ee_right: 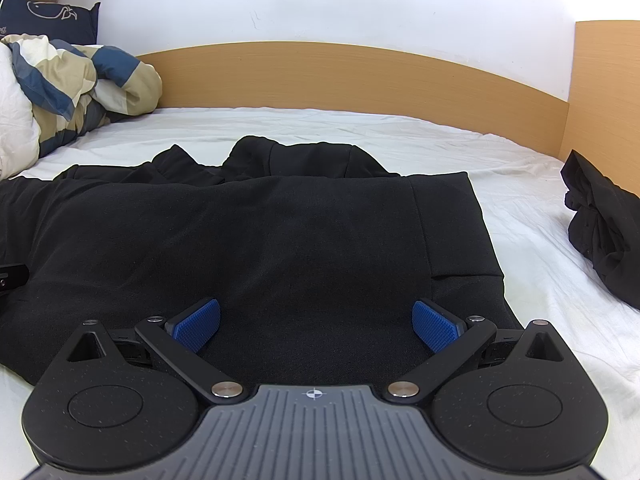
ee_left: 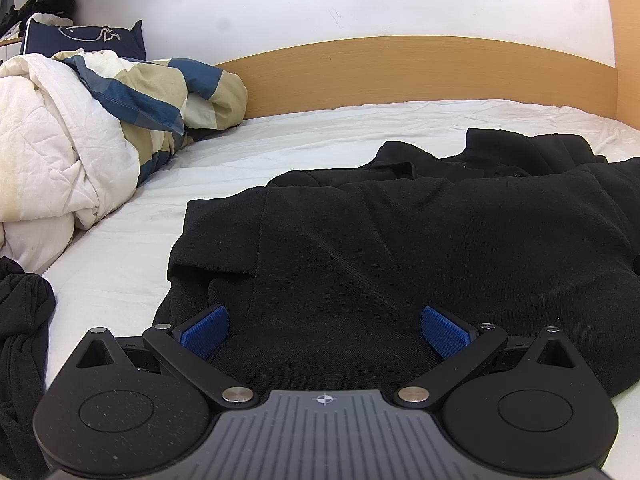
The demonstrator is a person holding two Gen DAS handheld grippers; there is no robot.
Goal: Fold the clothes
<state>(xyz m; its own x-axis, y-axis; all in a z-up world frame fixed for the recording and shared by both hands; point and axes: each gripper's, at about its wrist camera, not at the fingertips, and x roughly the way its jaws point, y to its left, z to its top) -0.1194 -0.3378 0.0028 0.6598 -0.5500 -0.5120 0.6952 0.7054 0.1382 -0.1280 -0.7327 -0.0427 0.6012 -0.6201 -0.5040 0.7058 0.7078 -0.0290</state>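
A black garment [ee_left: 400,240] lies spread flat across the white bed sheet [ee_left: 120,264]; its collar end points toward the wooden headboard. My left gripper [ee_left: 325,332] is open, hovering just over the garment's near left part, blue pads [ee_left: 206,330] wide apart with nothing between them. In the right wrist view the same black garment [ee_right: 260,240] fills the middle. My right gripper [ee_right: 316,326] is open over its near right part, close to the right side edge. A sliver of the left gripper [ee_right: 12,276] shows at the left edge.
A bunched duvet with blue and beige checks [ee_left: 80,128] and a navy pillow [ee_left: 84,38] sit at the left by the headboard [ee_left: 400,72]. Another black garment [ee_left: 20,340] is crumpled at the near left. A folded black bundle [ee_right: 600,232] lies right.
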